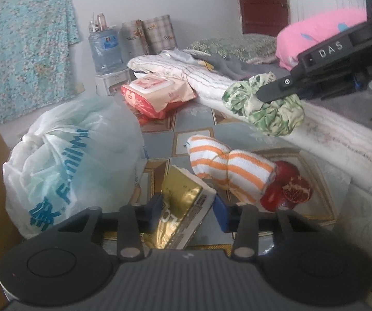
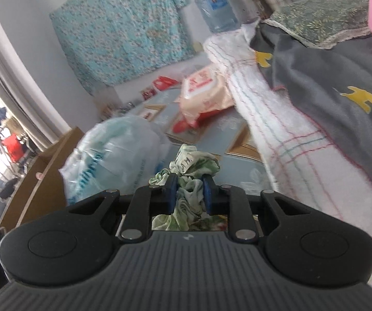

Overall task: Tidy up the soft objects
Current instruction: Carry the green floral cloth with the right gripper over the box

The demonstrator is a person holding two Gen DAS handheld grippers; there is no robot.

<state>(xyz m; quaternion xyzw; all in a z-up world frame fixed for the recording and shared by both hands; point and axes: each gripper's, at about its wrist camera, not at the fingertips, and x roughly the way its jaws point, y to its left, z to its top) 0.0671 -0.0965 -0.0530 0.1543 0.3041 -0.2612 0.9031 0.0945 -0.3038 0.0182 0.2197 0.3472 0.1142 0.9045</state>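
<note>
One scrunchie (image 2: pixel 189 181) pinched, right tongs (image 2: pixel 189 191)

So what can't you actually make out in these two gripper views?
- Left wrist view: pomegranates partly hidden behind the orange-striped towel.
- Left wrist view: gold-covered book, its cover text blocked by the left hand-held gripper.
- Right wrist view: green scrunchie bunched in the right hand-held gripper; its shape is unclear.
- Right wrist view: plastic bag lettering blurred.
</note>
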